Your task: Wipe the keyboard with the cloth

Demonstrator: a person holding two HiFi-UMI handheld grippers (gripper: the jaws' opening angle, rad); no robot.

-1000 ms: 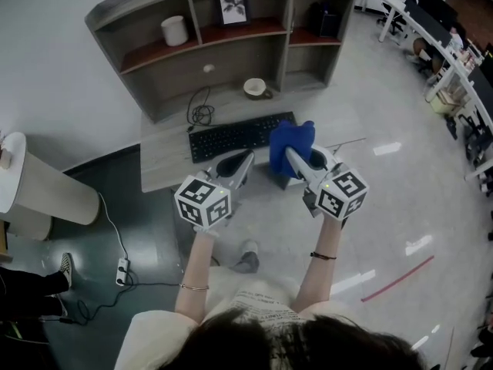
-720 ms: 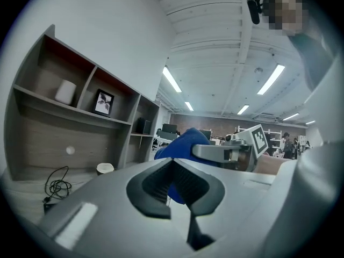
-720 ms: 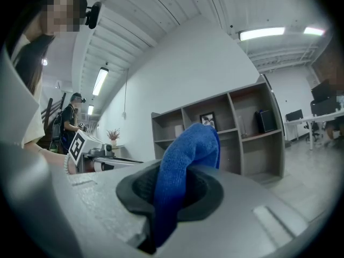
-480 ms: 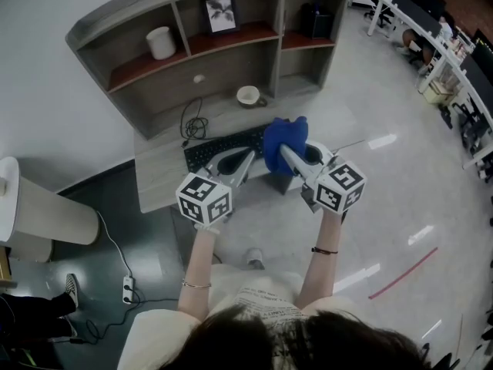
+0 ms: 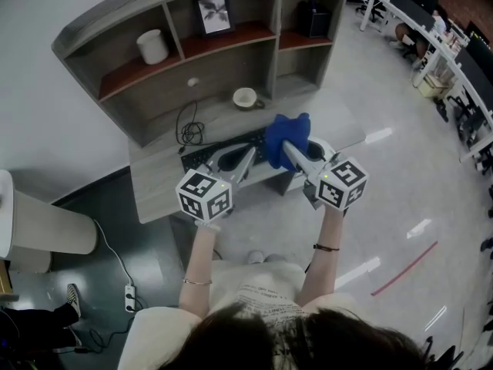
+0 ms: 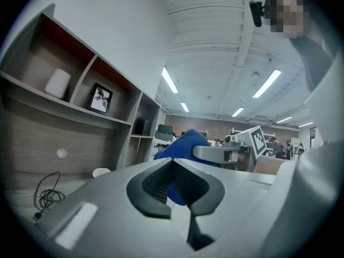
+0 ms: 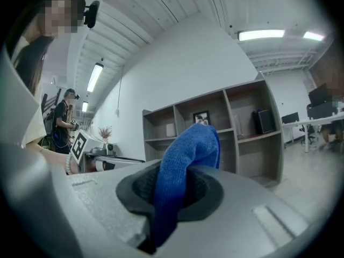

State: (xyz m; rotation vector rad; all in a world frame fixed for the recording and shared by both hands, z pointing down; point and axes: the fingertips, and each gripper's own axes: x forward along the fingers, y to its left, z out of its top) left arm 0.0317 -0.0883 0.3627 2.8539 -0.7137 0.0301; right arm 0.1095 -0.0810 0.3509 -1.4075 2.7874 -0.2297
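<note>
Head view: right tongs (image 5: 287,149) clamped on blue cloth (image 5: 285,132), left tongs (image 5: 247,155) closed, empty; could snag keycaps or slip loose if dragged hard across keyboard (image 5: 202,153).

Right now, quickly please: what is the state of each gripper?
Left gripper: closed, holding nothing.
Right gripper: closed on the blue cloth.
</note>
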